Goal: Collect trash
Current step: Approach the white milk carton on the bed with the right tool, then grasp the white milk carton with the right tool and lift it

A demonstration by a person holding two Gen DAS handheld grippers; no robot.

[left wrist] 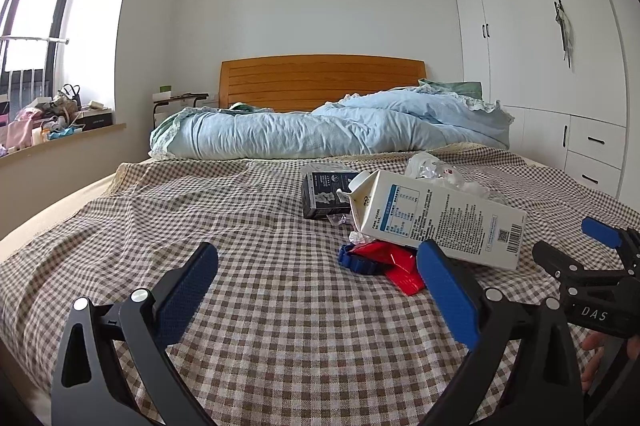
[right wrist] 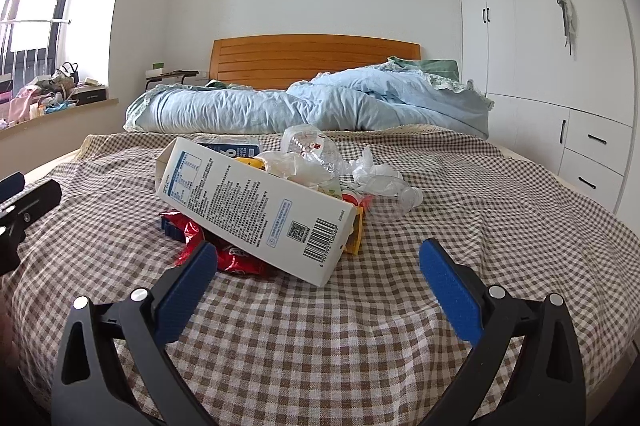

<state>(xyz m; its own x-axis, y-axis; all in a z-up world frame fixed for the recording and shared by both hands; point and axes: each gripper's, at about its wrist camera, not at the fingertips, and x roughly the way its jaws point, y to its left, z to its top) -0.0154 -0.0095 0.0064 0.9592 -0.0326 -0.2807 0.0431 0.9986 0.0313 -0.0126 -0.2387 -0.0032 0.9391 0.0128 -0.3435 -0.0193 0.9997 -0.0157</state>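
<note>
Since neither gripper holds anything yet, the job looks to be at its very start: the approach to the first piece of trash. On the far left, the left gripper [left wrist: 318, 286] hovers low over the checked bedspread [left wrist: 200, 209], its 2 fingers spread wide with only cloth between them. Just right of it begins the pile: a blue ring [left wrist: 358, 260] and a red wrapper [left wrist: 394, 262] lie nearest, with a dark small box [left wrist: 320, 193] behind them. The white carton [right wrist: 248, 201] lies tilted on its side across the wrapper, spout end pointing away. Further right sit crumpled tissue [right wrist: 372, 167] and a clear plastic bottle [right wrist: 394, 195], lying flat. The right gripper [right wrist: 318, 284] is also spread and empty, aimed at the carton's barcode end.

No bin or bag shows in either view. The next move probably calls for closing on the carton across its narrow sides, since it rests on top of the rest.
</note>
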